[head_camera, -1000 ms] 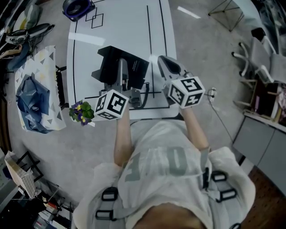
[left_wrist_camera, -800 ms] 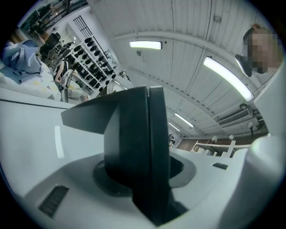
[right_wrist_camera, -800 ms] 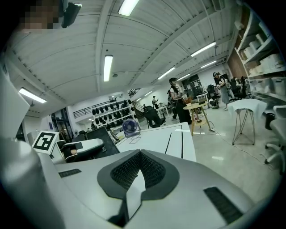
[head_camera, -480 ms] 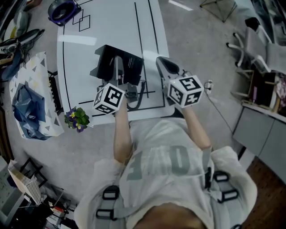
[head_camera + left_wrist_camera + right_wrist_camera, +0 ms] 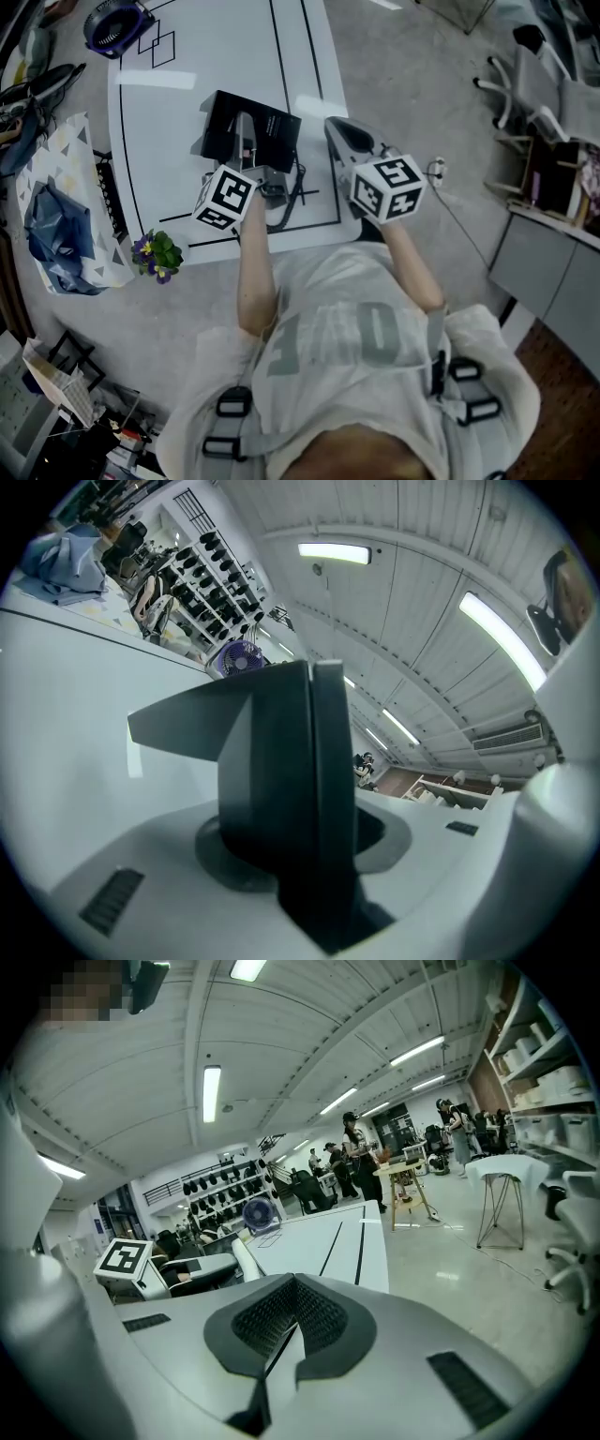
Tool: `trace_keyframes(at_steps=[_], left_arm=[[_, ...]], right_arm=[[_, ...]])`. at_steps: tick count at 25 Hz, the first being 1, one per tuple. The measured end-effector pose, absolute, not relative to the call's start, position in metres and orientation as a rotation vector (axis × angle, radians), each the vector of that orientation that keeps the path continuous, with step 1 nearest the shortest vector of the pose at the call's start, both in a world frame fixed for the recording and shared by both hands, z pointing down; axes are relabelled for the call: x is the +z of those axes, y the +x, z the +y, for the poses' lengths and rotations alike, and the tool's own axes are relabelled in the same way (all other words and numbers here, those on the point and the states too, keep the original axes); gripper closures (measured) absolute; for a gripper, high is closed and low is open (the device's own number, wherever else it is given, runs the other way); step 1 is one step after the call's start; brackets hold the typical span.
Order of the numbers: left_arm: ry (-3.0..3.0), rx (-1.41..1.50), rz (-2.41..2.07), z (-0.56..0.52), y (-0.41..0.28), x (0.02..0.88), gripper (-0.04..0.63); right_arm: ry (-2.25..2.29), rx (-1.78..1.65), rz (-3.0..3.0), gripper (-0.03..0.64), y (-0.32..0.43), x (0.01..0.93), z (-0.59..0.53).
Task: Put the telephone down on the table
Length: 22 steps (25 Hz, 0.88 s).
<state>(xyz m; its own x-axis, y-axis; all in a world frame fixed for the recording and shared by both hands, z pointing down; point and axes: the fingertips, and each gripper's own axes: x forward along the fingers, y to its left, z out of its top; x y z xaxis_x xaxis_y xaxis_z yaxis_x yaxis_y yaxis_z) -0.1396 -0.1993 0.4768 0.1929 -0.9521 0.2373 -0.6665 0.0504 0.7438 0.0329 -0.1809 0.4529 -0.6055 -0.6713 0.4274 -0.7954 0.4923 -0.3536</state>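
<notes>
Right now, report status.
Left gripper shut on phone, over table. Right gripper shut, empty. Fan at far corner, well apart.

Beyond the telephone [image 5: 272, 131]: I see bare white table [image 5: 225, 56] running up to a fan [image 5: 114, 21] at the far-left corner.
Right of the telephone: a clear lane, then my right gripper [image 5: 339, 134], jaws together, over the table's edge.
Left of the telephone: a narrow open strip of table.
Near side of the telephone: my left gripper [image 5: 247, 150] clamps it and blocks that approach.
Near-left of the telephone: flowers [image 5: 155, 253] crowd the table corner.
</notes>
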Motion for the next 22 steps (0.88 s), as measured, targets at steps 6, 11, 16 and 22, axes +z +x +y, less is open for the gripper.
trace_keyframes(at_steps=[6, 11, 16, 22], left_arm=[[1.664, -0.465, -1.534, -0.204, -0.136, 0.481, 0.426], [1.596, -0.521, -1.495, -0.202, -0.134, 0.491, 0.426], [1.535, -0.584, -1.479, -0.199, -0.141, 0.497, 0.425], [1.468, -0.64, -1.454, -0.195, -0.145, 0.504, 0.42]], right_arm=[[1.244, 0.791, -2.506, 0.611, 0.034, 0.456, -0.185], [1.237, 0.796, -2.495, 0.609, 0.035, 0.46, -0.187], [1.232, 0.778, -2.499, 0.609, 0.032, 0.459, -0.187], [1.235, 0.774, -2.483, 0.61, 0.033, 0.459, -0.186]])
